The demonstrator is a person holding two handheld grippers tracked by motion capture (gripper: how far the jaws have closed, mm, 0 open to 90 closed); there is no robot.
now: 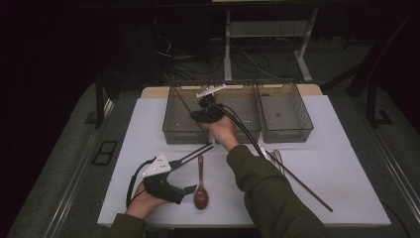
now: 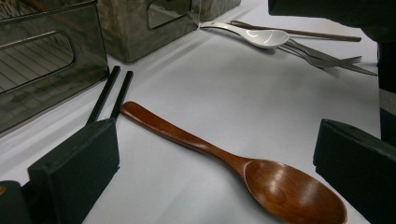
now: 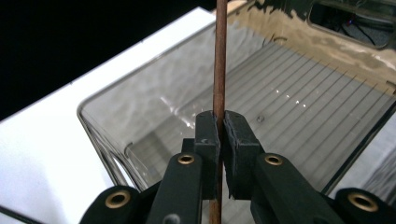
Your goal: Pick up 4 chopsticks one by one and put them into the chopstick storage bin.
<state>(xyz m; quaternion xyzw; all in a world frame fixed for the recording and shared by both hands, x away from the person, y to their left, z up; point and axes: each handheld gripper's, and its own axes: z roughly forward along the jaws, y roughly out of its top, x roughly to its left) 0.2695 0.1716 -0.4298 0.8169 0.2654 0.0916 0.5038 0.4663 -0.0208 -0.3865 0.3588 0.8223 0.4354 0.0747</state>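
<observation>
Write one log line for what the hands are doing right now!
right gripper: shut on chopstick, over left bin | left gripper: open, around wooden spoon on table | spoon not gripped yet

A white worktop (image 1: 148,129) is carrying two clear bins side by side at its far edge. The right tongs (image 1: 204,110) are reaching over the left bin (image 1: 173,130), pinching a thin brown chopstick (image 1: 184,104) slanting into it. The left tongs (image 1: 198,148) are lying near a wooden spoon (image 1: 200,186), in front of that bin. Another chopstick (image 1: 307,191) is lying to the spoon's right.
</observation>
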